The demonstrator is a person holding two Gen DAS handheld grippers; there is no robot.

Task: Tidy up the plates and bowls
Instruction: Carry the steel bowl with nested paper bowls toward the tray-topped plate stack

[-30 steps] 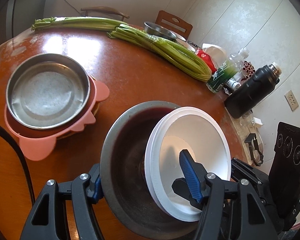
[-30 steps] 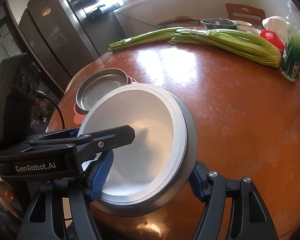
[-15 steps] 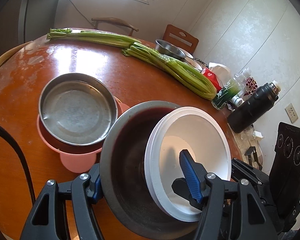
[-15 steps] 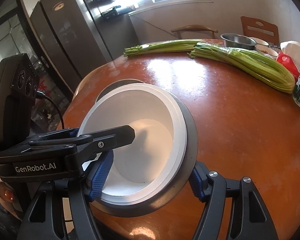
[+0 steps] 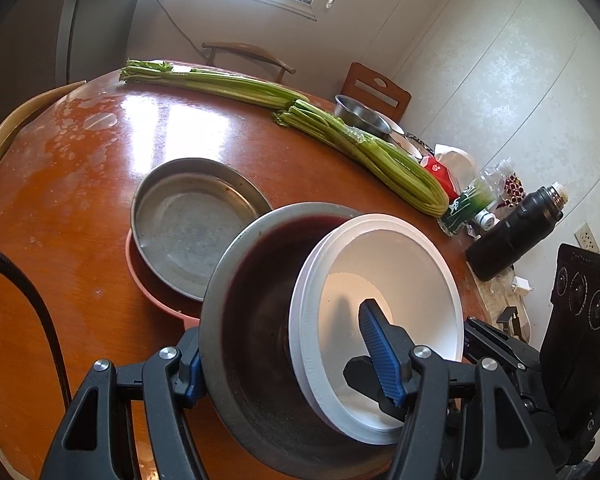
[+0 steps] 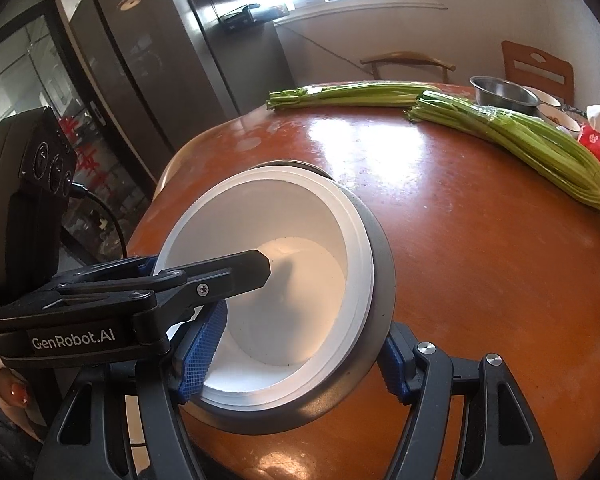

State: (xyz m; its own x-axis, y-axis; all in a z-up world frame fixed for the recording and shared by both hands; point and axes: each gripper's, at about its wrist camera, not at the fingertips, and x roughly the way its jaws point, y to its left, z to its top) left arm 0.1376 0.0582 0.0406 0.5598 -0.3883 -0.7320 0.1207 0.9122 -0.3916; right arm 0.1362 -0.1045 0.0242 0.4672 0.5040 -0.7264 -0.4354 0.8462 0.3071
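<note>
1. A stack of a grey bowl [image 5: 256, 344] with a white bowl [image 5: 384, 280] nested inside is held tilted above the table [image 5: 80, 184] by both tools together

2. The left gripper [image 5: 288, 364] is clenched across the stack: one pad is pressed outside the grey rim, the other inside the white bowl. The right gripper [image 6: 296, 352] is clamped in the same way from the opposite side

3. The white bowl is only lying loose in the grey one; with more tilt it could slide out

4. If the two hands are moved unevenly, a pad could slip off the smooth rim

5. The metal pan [image 5: 196, 232] on the pink plate [image 5: 148, 284] is just beside; it could be knocked when the stack is lowered
</note>
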